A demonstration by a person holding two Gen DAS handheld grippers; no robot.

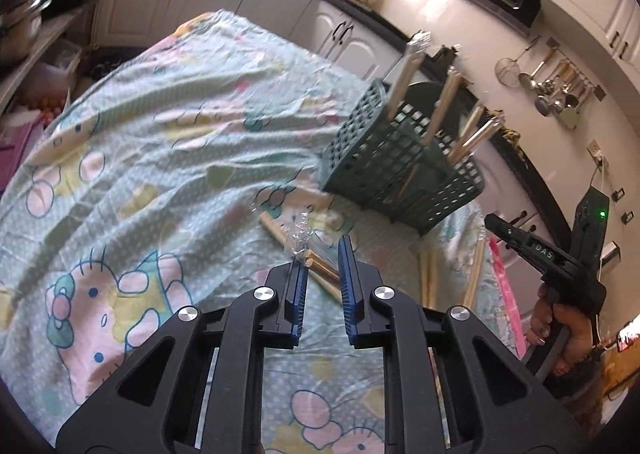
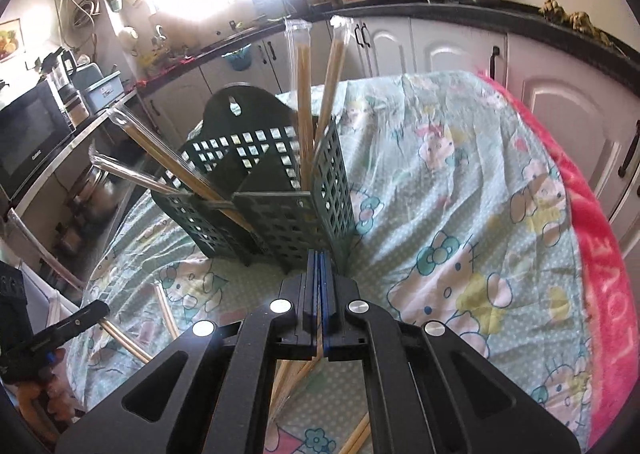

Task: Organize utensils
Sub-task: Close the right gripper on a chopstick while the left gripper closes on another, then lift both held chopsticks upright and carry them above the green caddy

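A dark green lattice utensil basket [image 1: 400, 170] stands on the cloth-covered table and holds several plastic-wrapped chopstick pairs [image 1: 442, 110]. It also shows in the right wrist view [image 2: 276, 190] with wrapped pairs [image 2: 304, 94] sticking up. My left gripper [image 1: 323, 254] is open, its fingers on either side of a wrapped chopstick pair [image 1: 316, 262] lying on the cloth. My right gripper [image 2: 319, 266] is shut just in front of the basket, empty at the tips. Loose chopsticks [image 2: 292, 378] lie under it.
The table wears a pale green cartoon-print cloth [image 1: 140, 158] over a pink blanket [image 2: 600, 254]. More loose chopsticks [image 1: 476, 270] lie right of the left gripper. Kitchen counters and white cabinets [image 2: 440, 42] ring the table.
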